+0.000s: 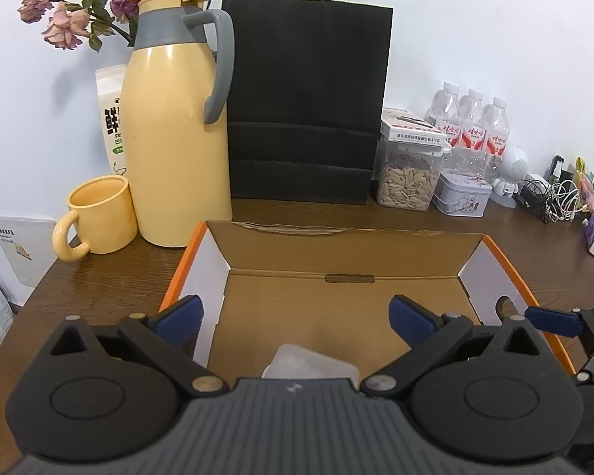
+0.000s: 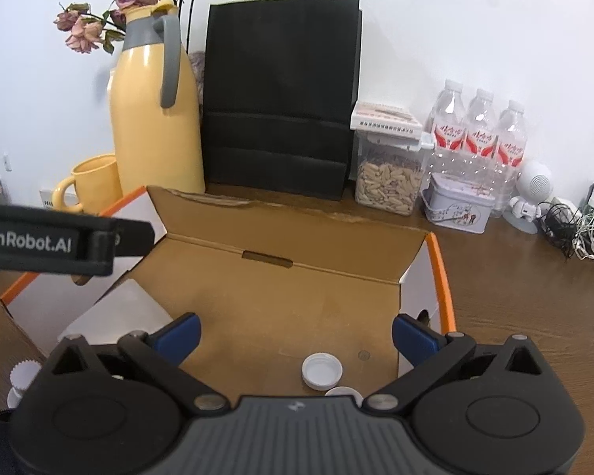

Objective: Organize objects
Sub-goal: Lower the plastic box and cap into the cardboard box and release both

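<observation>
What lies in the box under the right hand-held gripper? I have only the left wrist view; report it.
Observer: A white cap lies on the floor of the cardboard box, below the open right hand-held gripper.
Operator: Count the caps.
Observer: Two in the box; the second cap is half hidden by the gripper's body.
Operator: Check outside the box.
Observer: A white ridged object sits outside the box's left wall.
</observation>
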Tool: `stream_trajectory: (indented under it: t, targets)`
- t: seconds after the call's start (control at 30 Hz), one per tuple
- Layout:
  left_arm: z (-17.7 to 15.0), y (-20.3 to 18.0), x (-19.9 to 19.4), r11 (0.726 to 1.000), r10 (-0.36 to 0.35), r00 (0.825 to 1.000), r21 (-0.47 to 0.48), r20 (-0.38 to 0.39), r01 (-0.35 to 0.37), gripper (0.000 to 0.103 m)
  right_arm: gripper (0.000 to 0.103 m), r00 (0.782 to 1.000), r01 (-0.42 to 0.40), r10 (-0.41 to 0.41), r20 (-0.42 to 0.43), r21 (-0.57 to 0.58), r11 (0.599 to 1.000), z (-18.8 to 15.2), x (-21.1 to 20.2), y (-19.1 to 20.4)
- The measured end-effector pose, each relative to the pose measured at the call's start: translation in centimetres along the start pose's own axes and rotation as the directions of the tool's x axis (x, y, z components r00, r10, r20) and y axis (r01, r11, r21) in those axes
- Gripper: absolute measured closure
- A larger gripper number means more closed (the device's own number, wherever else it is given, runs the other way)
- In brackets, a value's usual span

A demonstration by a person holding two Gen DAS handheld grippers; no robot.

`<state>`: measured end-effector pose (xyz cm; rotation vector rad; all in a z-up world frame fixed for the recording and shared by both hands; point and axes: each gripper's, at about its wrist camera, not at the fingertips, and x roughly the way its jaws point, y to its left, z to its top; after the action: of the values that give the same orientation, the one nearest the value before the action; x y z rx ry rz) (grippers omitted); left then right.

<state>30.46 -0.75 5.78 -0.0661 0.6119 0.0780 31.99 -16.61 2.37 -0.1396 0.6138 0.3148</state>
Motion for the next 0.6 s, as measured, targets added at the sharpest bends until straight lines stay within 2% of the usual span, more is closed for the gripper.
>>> stream_trajectory:
  t: [0.27, 0.47, 0.6]
  targets:
    - [0.0, 0.4, -2.3, 1.000, -0.002, 0.999, -0.017, 0.037, 0.003, 0.000, 0.000, 0.999, 0.003, -0.003, 0.048, 0.007, 1.000, 0.4, -2.4, 0.0]
    - [-0.4, 0.5, -6.2, 1.000, -0.017, 0.993, -0.001, 0.115, 0.017, 0.000, 0.000, 0.992, -0.007, 0.007, 0.129, -0.001, 1.000, 0.3, -6.2, -0.1]
    - [-1.8, 0.8, -9.6, 0.999, -0.042, 0.985, 0.031, 0.169, 0.038, 0.000, 0.000, 0.981, -0.012, 0.013, 0.192, -0.008, 1.000, -0.8, -9.6, -0.2]
